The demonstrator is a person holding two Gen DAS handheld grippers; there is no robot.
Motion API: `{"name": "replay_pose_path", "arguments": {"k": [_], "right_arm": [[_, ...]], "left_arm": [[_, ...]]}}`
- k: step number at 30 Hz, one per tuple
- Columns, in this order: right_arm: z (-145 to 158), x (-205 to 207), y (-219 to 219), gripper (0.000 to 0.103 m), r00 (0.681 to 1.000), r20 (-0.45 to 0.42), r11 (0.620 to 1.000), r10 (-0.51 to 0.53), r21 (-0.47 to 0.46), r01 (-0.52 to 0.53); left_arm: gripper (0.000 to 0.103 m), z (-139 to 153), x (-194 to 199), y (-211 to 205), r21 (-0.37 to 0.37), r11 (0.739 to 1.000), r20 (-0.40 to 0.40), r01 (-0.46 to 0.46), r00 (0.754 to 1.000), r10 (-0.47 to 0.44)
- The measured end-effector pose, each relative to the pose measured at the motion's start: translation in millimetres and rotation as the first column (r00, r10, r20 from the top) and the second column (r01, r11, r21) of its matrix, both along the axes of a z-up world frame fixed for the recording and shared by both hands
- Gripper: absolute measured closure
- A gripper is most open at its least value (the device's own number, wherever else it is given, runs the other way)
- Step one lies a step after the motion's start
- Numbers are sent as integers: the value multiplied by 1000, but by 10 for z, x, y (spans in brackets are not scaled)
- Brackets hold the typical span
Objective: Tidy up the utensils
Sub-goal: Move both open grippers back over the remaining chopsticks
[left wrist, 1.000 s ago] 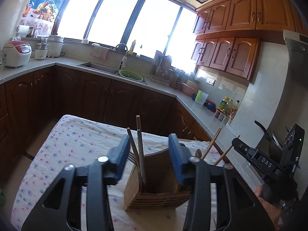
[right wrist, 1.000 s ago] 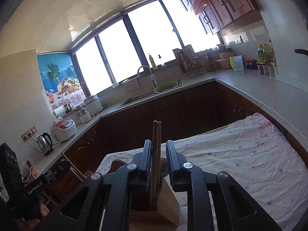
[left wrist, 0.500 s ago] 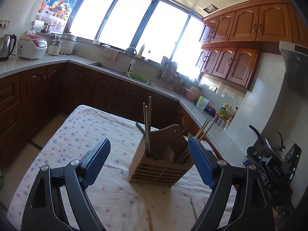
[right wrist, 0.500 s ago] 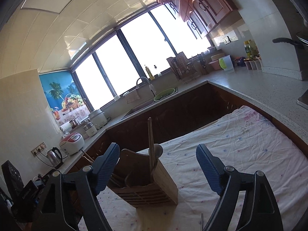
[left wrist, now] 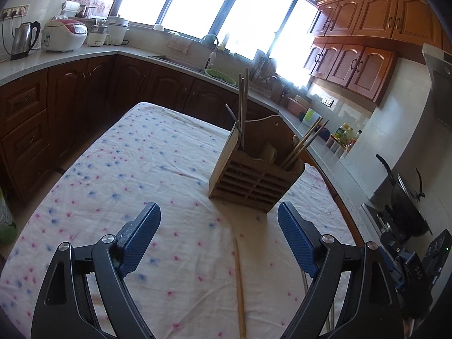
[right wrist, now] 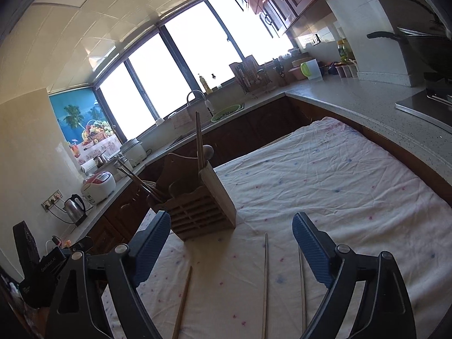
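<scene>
Wooden utensil holder (left wrist: pixel 255 173) stands ahead of both my pairs of fingers, chopsticks upright in it. Between my left fingers (left wrist: pixel 219 240), spread wide and empty, lies a wooden chopstick (left wrist: pixel 239 288) on the cloth-covered surface (left wrist: pixel 127 169). Between my right fingers (right wrist: pixel 231 247), also apart and empty, lie two thin metal chopsticks (right wrist: pixel 265 282). I judge I'm between pickups; next, lower and close on one.

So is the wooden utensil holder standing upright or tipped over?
Upright. The wooden utensil holder sits flat on the tablecloth, and the chopsticks in it point upward.
</scene>
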State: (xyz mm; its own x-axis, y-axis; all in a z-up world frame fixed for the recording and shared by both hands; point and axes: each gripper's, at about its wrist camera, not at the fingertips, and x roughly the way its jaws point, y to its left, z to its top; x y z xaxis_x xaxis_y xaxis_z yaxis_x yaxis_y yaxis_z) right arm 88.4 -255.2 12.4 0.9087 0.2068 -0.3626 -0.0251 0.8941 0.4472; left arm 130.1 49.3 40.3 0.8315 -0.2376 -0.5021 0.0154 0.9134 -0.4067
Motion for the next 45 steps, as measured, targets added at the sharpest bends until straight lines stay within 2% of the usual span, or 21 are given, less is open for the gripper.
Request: {"name": "replay_pose_path", "arguments": {"k": [5, 12, 25, 34, 37, 42, 45], "right_arm": [[-208, -205, -45, 13, 999, -35, 1000, -24, -16, 23], [-471, -261, -67, 13, 995, -101, 1000, -14, -28, 11], [-671, -226, -55, 15, 987, -162, 998, -11, -67, 1], [-737, 22, 43, 42, 968, -251, 991, 24, -119, -56], [-737, 167, 38, 49, 960, -277, 989, 30, -134, -70], [-763, 477, -19, 59, 945, -326, 985, 6, -160, -61], [-802, 673, -26, 69, 933, -360, 985, 12, -154, -73]], "left_arm": [[16, -175, -88, -107, 18, 1000, -52, 17, 999, -17], [16, -453, -109, -283, 66, 996, -140, 59, 989, -49], [16, -724, -49, -474, 131, 985, -222, 113, 972, -82], [19, -781, 143, -675, 161, 966, -265, 203, 952, -156], [23, -770, 255, -734, 181, 958, -273, 225, 947, -171], [41, -823, 499, -848, 190, 941, -320, 279, 924, -210], [46, -858, 630, -894, 190, 936, -345, 297, 912, -219]]}}
